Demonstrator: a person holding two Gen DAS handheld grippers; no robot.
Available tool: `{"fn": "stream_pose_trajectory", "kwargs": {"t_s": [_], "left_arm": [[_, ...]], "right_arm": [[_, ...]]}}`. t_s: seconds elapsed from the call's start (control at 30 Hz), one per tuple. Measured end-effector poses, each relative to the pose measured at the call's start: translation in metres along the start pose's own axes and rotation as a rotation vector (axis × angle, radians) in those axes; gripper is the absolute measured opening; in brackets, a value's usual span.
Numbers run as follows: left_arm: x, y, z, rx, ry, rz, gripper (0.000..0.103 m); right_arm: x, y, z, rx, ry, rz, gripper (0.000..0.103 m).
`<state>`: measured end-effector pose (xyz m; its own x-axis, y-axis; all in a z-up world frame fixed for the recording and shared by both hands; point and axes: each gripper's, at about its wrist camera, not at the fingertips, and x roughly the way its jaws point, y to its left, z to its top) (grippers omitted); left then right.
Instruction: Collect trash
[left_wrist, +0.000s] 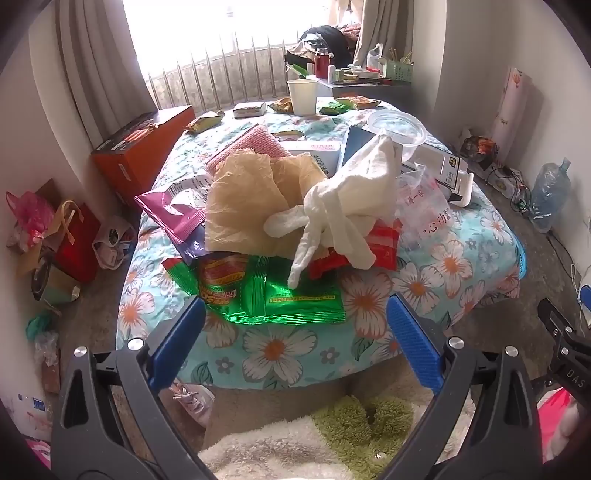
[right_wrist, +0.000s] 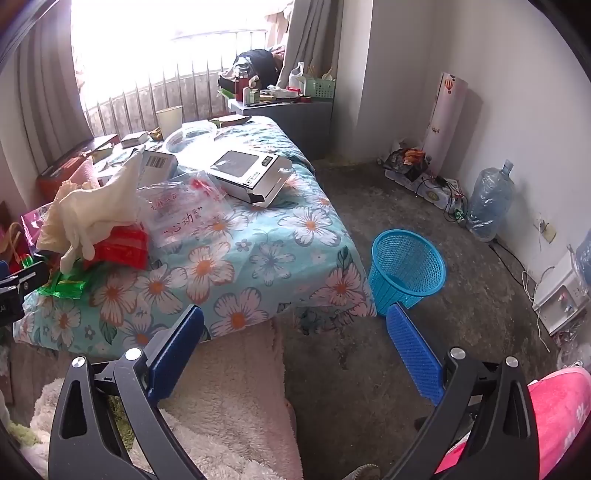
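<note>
Trash pile (left_wrist: 280, 225) ahead of open left gripper (left_wrist: 295, 314)

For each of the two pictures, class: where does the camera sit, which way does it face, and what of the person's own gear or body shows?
Left wrist: on the left gripper, tilted down at the trash pile on the floral bedspread; its open blue fingers show, and the right gripper's black edge.
Right wrist: on the right gripper, tilted down toward the bed's corner and blue mesh basket; open fingers, pink sleeve.
Shared: white glove, green snack wrapper, paper cup.
</note>
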<state>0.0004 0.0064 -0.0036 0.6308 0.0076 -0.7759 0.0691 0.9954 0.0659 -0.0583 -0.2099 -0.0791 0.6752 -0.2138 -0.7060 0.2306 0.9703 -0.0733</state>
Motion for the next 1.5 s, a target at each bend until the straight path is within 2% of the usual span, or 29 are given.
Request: {"fn": "stream_pose_trajectory", "kwargs": {"t_s": [1.5], "left_arm": [[-0.001, 0.003, -0.001, -0.002, 0.009, 0.009, 0.094]], "right_arm": [[0.002, 0.011, 0.001, -0.002, -0.002, 0.031, 0.097]]}}
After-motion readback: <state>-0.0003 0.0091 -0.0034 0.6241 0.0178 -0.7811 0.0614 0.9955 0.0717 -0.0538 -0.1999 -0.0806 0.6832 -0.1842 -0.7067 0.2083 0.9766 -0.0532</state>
